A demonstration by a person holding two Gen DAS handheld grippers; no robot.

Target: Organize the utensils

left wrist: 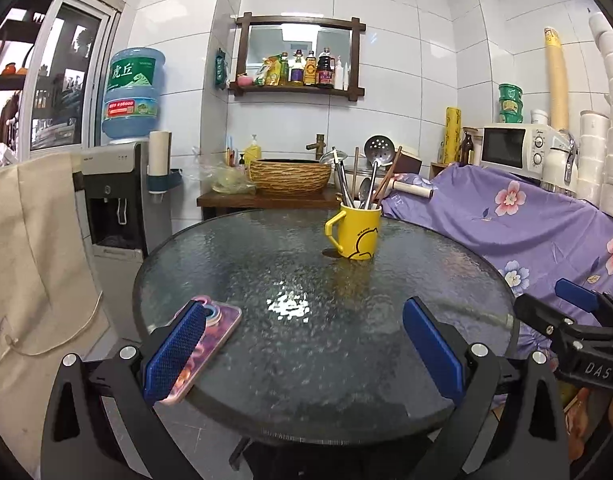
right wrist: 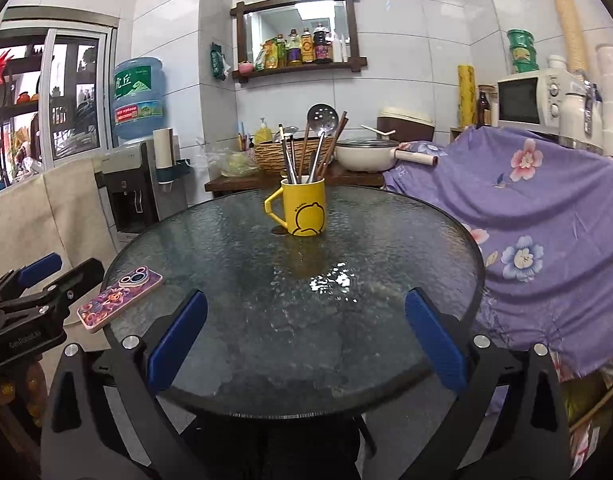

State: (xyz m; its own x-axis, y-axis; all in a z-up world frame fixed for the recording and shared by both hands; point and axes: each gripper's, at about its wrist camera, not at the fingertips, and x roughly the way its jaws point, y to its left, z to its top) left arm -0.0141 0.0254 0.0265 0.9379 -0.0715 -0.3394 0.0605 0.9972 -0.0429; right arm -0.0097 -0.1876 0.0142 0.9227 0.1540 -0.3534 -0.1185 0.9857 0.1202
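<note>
A yellow mug (left wrist: 356, 234) stands upright on the far side of the round glass table (left wrist: 266, 264); it also shows in the right wrist view (right wrist: 304, 208). It holds several utensils (left wrist: 366, 176): a slotted spoon, metal spoons and wooden chopsticks, which also show in the right wrist view (right wrist: 312, 148). My left gripper (left wrist: 304, 344) is open and empty over the table's near edge. My right gripper (right wrist: 306, 336) is open and empty, also at the near edge. Each gripper shows in the other's view, the right one (left wrist: 578, 320) and the left one (right wrist: 38, 288).
A phone (right wrist: 120, 296) in a patterned case lies at the table's left edge, partly behind my left finger (left wrist: 174, 354). A purple flowered cloth (right wrist: 546, 216) covers furniture to the right. A water dispenser (left wrist: 114, 200) and beige cloth (left wrist: 30, 264) stand left. A counter with basket (left wrist: 290, 176) is behind.
</note>
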